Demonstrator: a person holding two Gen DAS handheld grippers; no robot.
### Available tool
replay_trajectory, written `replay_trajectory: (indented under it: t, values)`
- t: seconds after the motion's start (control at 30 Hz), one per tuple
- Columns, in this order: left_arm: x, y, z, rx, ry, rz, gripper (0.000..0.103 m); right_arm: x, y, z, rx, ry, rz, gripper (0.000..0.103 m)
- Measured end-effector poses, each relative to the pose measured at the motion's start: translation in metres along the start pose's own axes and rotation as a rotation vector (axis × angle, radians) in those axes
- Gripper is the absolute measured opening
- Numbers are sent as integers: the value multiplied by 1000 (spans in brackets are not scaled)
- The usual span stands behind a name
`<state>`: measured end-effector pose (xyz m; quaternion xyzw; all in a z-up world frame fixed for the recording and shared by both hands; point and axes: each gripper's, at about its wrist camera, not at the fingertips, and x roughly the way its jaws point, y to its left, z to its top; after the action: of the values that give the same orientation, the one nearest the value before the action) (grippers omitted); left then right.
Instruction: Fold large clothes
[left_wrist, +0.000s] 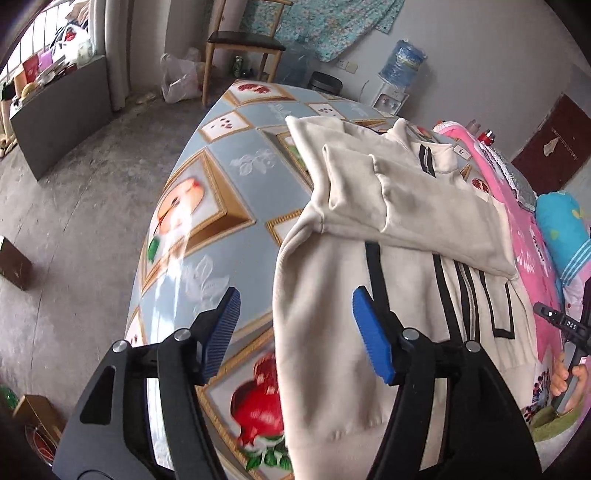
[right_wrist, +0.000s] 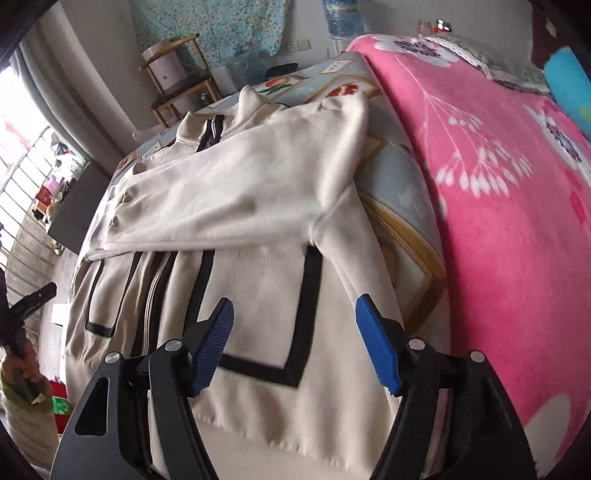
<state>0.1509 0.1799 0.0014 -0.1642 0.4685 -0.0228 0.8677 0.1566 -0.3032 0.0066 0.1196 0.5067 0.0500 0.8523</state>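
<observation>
One cream zip-up jacket (left_wrist: 399, 258) lies flat on the worktop (left_wrist: 221, 184), which is covered by a glossy blue cloth printed with framed fruit. Its fabric looks soft and fleecy, with black stripes beside the zipper and black pocket outlines. Both sleeves are folded across the chest. The left hand-held gripper (left_wrist: 295, 332) and right hand-held gripper (right_wrist: 295, 343) are released, grasping nothing.

A matt, soft cream cloth jacket (left_wrist: 406, 206) lies on a glossy printed tablecloth (left_wrist: 207, 206), beside a fluffy pink fleece blanket (right_wrist: 498, 192) at right
</observation>
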Motion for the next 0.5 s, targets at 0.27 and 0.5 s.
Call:
replay_trajectory:
  t: [0.27,0.5]
  values:
    - [-29,1,-82,-21,0,-19,60,-48,-23,-84,89,-33,-33,67]
    - [-29,9,-118,-56,2,-9,58,-65,-43,-113,146,-88,-72,67]
